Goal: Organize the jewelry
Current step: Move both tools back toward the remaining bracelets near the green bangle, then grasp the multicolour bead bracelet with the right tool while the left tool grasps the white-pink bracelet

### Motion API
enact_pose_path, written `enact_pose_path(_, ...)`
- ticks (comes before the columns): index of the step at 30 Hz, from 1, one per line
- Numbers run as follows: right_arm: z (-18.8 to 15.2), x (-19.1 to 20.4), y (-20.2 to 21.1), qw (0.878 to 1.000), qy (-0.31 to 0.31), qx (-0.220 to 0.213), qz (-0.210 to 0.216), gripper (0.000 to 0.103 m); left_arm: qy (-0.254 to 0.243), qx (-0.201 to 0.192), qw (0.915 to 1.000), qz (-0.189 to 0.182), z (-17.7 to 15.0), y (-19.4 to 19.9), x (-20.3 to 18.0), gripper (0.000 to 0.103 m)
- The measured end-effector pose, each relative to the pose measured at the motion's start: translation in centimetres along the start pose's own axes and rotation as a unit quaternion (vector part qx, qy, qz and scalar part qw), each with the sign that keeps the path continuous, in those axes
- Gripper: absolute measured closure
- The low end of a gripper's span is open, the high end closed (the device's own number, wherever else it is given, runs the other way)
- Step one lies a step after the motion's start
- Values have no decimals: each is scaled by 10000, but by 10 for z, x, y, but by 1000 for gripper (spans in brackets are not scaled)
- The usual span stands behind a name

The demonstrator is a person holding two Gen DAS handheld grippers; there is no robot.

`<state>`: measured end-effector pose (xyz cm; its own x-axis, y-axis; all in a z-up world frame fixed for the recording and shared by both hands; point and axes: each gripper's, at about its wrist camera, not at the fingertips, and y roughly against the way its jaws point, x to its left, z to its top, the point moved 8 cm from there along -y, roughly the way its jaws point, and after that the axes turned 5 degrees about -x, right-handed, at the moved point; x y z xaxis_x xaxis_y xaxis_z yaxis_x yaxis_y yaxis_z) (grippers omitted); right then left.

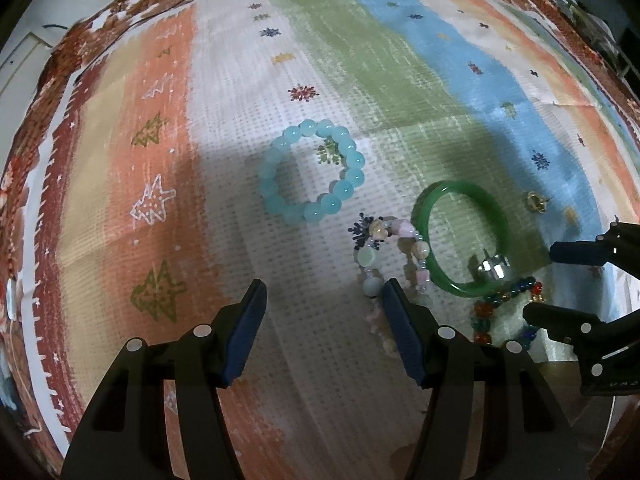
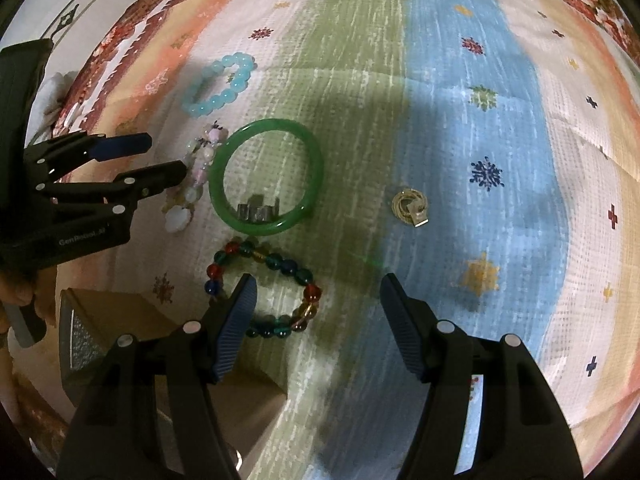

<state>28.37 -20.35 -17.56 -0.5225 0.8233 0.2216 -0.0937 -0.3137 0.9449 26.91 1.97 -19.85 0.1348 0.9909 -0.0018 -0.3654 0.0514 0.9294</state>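
Observation:
On the striped cloth lie a light blue bead bracelet (image 1: pixel 310 178) (image 2: pixel 220 84), a green bangle (image 1: pixel 460 236) (image 2: pixel 266 176) with a silver ring (image 1: pixel 493 267) (image 2: pixel 258 210) inside it, a pastel bead bracelet (image 1: pixel 394 252) (image 2: pixel 196 172), a multicoloured bead bracelet (image 2: pixel 276 284) (image 1: pixel 504 304) and a gold earring (image 2: pixel 410 206) (image 1: pixel 536 201). My left gripper (image 1: pixel 322 292) (image 2: pixel 156 156) is open and empty, its right finger over the pastel bracelet. My right gripper (image 2: pixel 316 284) (image 1: pixel 544 280) is open and empty above the multicoloured bracelet.
A brown cardboard box (image 2: pixel 132 320) stands at the near left in the right wrist view, partly under my right gripper. The cloth (image 1: pixel 224 80) has a floral border (image 1: pixel 120 12) at its far edge.

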Motion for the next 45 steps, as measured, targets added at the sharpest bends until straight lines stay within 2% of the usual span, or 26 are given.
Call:
enact_pose_path(9, 2, 6, -12, 9997, 193, 36, -175, 38, -56, 6, 9999, 84, 4, -11, 4, 38)
enact_pose_path(16, 0, 7, -14, 9995, 228, 23, -215, 38, -128, -43, 9999, 68, 2, -12, 3, 41)
enact_pose_path(18, 0, 7, -14, 9994, 229, 10, -246, 43, -181, -64, 9998, 12, 1, -10, -1, 50)
enact_pose_path(19, -1, 6, -13, 9991, 265, 10, -326, 52, -255, -87, 9996, -92, 0, -9, -5, 56)
enact_pose_path(20, -1, 5, -13, 9985, 324, 10, -434, 59, -345, -88, 9993, -140, -1, -8, -9, 73)
enact_pose_path(21, -1, 3, -12, 9979, 375, -2, -523, 74, -467, -58, 9987, -177, -2, -8, -13, 93)
enact_pose_path(22, 0, 2, -11, 9980, 370, -15, -503, 90, -506, -23, 9985, -204, -2, -7, -15, 93)
enact_pose_path(24, 0, 0, -11, 9991, 228, -8, -364, 92, -461, -5, 9986, -254, -3, -6, -15, 93)
enact_pose_path(31, 2, -5, -3, 9998, 85, -89, -147, 92, -339, -88, 9988, -349, -1, 6, -12, 93)
enact_pose_path(38, 9, 1, 32, 9981, 200, -579, -32, 92, -165, -457, 9976, -494, 16, 36, -13, 93)
enact_pose_path(45, 16, 5, 46, 9957, 282, -879, -29, 92, -88, -690, 9959, -575, 24, 54, -14, 93)
